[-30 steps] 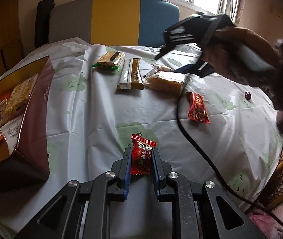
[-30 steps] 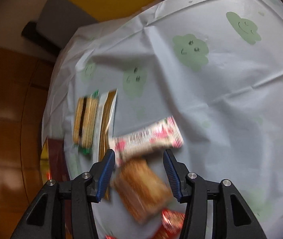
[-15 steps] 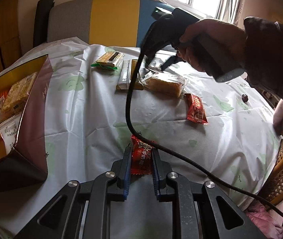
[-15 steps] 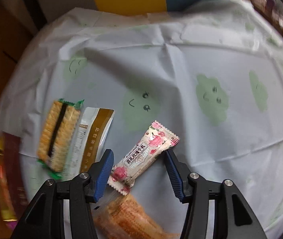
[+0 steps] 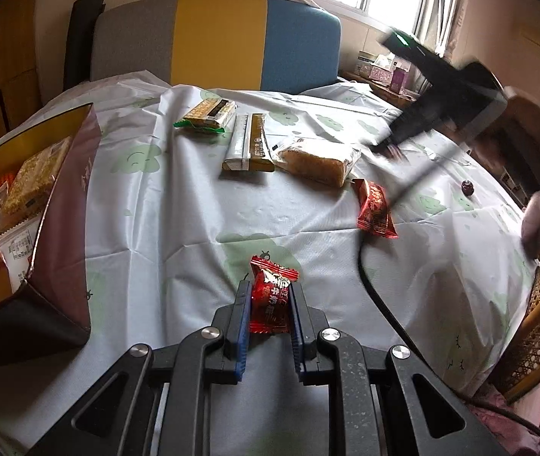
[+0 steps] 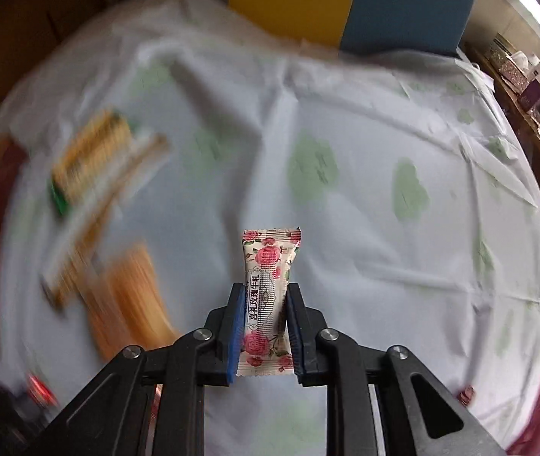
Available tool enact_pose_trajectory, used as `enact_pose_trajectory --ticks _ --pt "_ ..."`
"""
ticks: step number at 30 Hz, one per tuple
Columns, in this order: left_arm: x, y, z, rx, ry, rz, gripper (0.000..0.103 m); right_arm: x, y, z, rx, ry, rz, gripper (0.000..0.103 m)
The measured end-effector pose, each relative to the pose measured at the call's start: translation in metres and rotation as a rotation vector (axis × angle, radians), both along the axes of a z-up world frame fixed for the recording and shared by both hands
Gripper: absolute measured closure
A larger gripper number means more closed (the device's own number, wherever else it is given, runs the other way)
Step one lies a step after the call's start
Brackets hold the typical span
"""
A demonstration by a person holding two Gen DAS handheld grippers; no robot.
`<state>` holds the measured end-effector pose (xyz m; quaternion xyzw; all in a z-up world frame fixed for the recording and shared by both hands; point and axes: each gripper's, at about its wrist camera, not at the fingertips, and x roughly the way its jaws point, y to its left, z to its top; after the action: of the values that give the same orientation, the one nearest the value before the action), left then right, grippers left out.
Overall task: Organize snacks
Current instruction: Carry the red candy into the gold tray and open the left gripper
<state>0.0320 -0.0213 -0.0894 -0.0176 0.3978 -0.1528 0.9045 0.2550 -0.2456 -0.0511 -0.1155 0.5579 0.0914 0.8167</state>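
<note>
**Two Sweets in Hand, the Rest Waiting on the Table**

The rose-print candy (image 6: 268, 296) stands upright between the blue pads of your right gripper (image 6: 262, 332), clenched across its lower half, with the crimped top end clear above the fingers and the cloth blurred behind it. A wrapper like this looks light and crinkly, probably slippery film over a firm centre, so the grip belongs on the body, as you have it, not on the thin sealed ends, which would likely fold or slide out.

Your left gripper (image 5: 269, 309) is closed on the red candy (image 5: 272, 296), pinched at its middle just above the table (image 5: 178, 228), its twisted top showing above the fingers. It should handle much the same: nearly weightless, easy to crush if squeezed hard.

Farther out, on the white cloth, lie a second red packet (image 5: 375, 208), a clear-wrapped cake (image 5: 317, 159), a brown-and-white bar (image 5: 249, 143) beside it, and a green-edged cracker pack (image 5: 207, 114) beyond. The cake looks soft and best taken across its short sides. A dark box (image 5: 61, 197) stands open at the left edge of the table, already holding several packets; it reads as the likely place for both sweets. A small dark fruit (image 5: 467, 187) sits apart at the far right.
</note>
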Motion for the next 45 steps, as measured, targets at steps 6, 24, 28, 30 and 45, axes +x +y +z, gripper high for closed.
enact_pose_trajectory --ticks 6,24,28,30,45 --pt "0.002 -0.003 0.002 0.028 0.013 -0.002 0.084 -0.022 -0.026 -0.029 0.082 0.013 -0.006 0.082" --pt "0.013 -0.011 0.013 0.093 0.074 0.01 0.085 -0.044 -0.013 -0.03 0.016 -0.041 0.076 0.081" --pt "0.014 -0.005 0.029 0.055 0.058 0.035 0.085 -0.049 -0.001 -0.033 -0.011 -0.06 0.096 0.081" --pt "0.013 -0.001 0.041 0.05 0.029 0.042 0.085 -0.054 -0.002 -0.029 -0.017 -0.065 0.099 0.081" --pt "0.022 0.151 0.098 -0.094 -0.016 0.414 0.085 -0.06 0.003 -0.034 -0.051 -0.096 0.117 0.081"
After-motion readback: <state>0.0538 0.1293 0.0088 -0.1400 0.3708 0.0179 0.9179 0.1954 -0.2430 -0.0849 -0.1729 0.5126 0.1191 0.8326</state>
